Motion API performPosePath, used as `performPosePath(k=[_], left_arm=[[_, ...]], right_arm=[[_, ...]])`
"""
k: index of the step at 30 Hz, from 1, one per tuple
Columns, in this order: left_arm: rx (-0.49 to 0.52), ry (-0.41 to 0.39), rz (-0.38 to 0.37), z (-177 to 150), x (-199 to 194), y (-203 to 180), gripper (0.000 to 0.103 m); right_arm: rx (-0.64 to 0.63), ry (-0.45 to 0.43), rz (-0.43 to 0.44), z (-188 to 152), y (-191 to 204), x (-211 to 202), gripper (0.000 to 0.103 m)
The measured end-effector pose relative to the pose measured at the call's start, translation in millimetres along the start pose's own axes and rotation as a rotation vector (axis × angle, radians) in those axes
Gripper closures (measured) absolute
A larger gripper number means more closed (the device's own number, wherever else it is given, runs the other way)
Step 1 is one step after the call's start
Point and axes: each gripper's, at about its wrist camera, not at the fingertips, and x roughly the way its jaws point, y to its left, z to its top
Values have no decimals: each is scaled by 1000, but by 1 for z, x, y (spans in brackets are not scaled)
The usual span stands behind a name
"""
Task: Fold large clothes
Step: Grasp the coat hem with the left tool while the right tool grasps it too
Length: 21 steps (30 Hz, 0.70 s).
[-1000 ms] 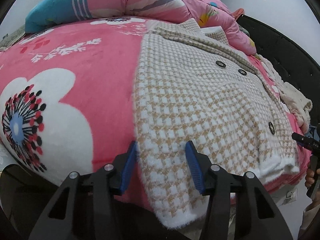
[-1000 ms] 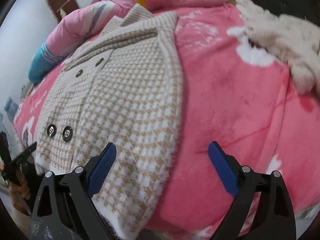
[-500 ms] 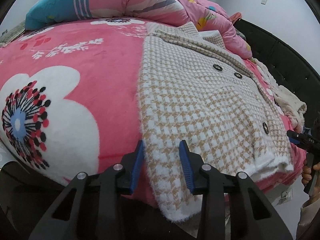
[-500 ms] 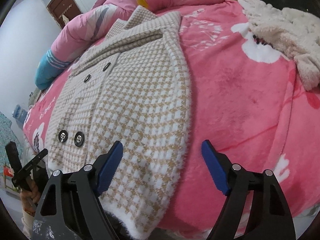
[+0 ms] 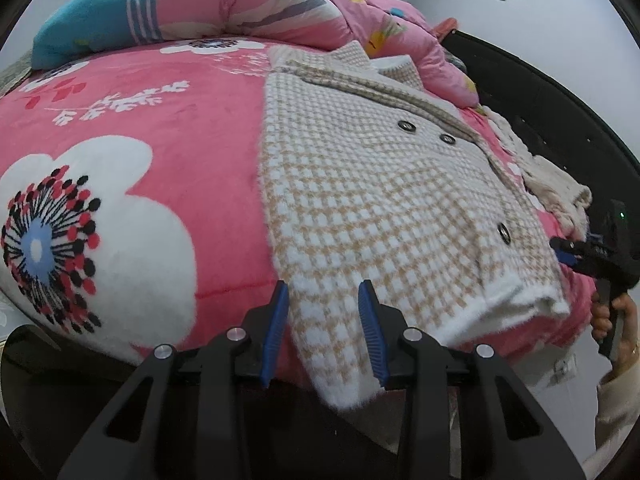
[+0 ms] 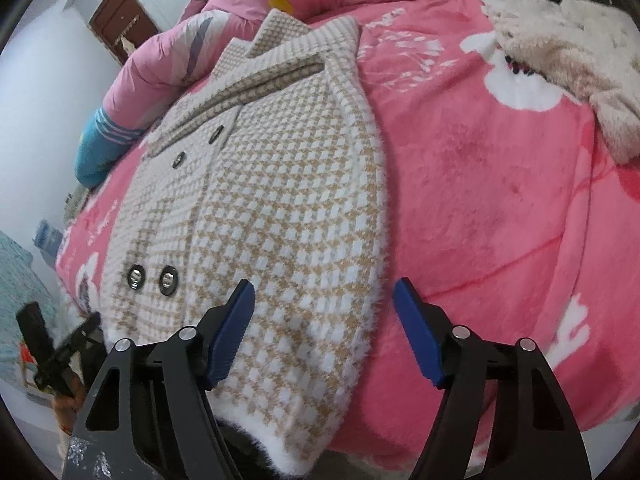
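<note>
Fuzzy beige-and-white houndstooth coat [image 5: 372, 200] lies flat on the pink floral plush blanket [image 5: 160, 184], hem hanging over the blanket's near edge. Left gripper [image 5: 323, 300] brackets one hem corner, jaws narrow, pads not visibly pressing. Right gripper [image 6: 324, 300] brackets the other, jaws wider and just been closing. Judged step: gripping the hem; next, pinch both corners and carry them toward the collar

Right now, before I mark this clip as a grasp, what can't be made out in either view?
- Left wrist view: whether the left hand-held gripper pinches the coat; its hem hangs past the bed edge.
- Right wrist view: the coat's bottom corner drops behind the right hand-held gripper.
- Both views: the sleeves, folded out of sight.
- Right wrist view: the far gripper at the left rim is blurred.
</note>
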Motion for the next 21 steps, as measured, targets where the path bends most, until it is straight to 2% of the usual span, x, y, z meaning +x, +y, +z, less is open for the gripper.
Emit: performPosePath(k=[7,14,21], left_arm=[[-53,78,-40,-7,14,13,68],[-139,88,-74,-3,23,22,67],[-187,99,-89,-7,23,20,68]], right_arm=[[25,5,29,-11,-4,-1,39],[51,6,63,3,-16,6,46],[84,12,120,3,-22,14,46]])
